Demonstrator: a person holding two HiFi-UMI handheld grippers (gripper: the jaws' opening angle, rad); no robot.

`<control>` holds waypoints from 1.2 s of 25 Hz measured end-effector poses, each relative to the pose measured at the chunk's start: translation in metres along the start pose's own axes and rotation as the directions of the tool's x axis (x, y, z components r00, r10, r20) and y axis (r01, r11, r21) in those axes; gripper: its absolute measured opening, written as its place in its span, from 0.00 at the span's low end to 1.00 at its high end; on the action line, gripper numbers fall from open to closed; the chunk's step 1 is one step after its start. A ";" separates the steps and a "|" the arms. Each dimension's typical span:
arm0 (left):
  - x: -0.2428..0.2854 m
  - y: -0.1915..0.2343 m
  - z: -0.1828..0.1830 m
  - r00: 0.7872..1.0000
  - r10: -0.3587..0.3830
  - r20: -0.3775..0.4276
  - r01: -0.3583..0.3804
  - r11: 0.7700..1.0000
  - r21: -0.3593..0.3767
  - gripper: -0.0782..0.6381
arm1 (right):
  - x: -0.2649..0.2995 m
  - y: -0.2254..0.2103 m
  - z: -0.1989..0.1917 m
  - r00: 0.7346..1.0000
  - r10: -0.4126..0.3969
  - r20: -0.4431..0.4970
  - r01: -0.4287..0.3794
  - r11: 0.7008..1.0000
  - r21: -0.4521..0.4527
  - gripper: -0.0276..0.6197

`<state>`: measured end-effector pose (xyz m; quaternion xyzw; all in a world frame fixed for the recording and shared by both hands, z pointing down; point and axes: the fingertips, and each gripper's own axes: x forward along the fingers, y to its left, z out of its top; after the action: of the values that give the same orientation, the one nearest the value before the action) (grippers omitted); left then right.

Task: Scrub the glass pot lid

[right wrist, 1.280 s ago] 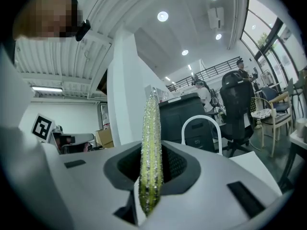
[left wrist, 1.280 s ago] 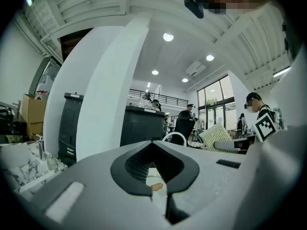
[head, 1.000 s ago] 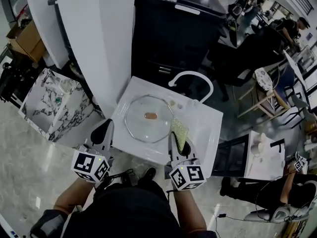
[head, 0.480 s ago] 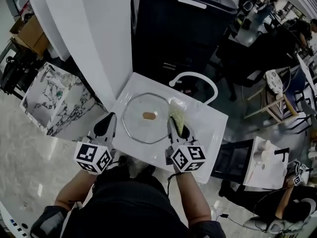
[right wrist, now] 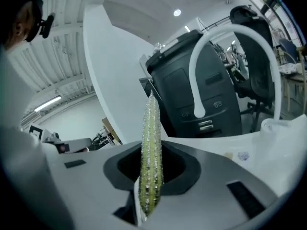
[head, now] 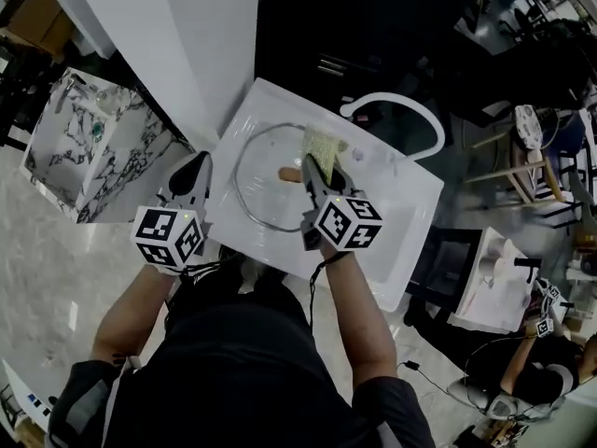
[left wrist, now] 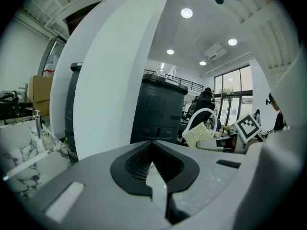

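I'm looking steeply down at a white worktop with a curved white faucet arching over its far side. The glass pot lid lies flat on the worktop, just to the near left of the faucet, with its brown knob at the middle.

My right gripper reaches over the lid's edge on the faucet side. Its marker cube sits above the lid's near rim. In the right gripper view the fingers are clamped on a yellow-green scrub pad, seen edge-on and standing upright between them. From above, the pad sticks out beyond the fingers, between the knob and the faucet's base. I cannot tell whether it touches the glass.

My left gripper is on the side of the lid away from the faucet, just off the worktop's left edge and apart from the glass. The left gripper view shows its fingers together with nothing between them. The same view catches the pad in front of the faucet's arch.

A black cabinet stands behind the faucet.
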<state>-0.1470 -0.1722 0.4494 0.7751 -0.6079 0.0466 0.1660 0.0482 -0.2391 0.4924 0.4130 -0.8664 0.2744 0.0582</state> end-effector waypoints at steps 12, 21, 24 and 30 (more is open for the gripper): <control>-0.053 0.067 -0.034 0.985 0.159 -0.066 -0.163 0.985 -0.059 0.11 | 0.142 -0.029 -0.083 0.930 -0.015 -0.368 0.091 0.977 0.191 0.14; -0.061 0.084 -0.044 0.976 0.199 -0.088 -0.208 0.972 -0.108 0.11 | 0.161 -0.048 -0.095 0.889 -0.038 -0.457 0.150 0.965 0.213 0.14; -0.052 0.076 -0.043 0.979 0.182 -0.093 -0.192 0.976 -0.105 0.11 | 0.154 -0.057 -0.100 0.861 -0.037 -0.507 0.150 0.972 0.183 0.14; -0.032 0.058 -0.040 0.986 0.136 -0.101 -0.145 0.985 -0.088 0.11 | 0.137 -0.078 -0.106 0.832 -0.030 -0.554 0.148 0.974 0.169 0.14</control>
<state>-0.2053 -0.1419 0.4893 0.7183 -0.6541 0.0658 0.2276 0.0039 -0.3172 0.6606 0.3612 -0.7602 0.4657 0.2733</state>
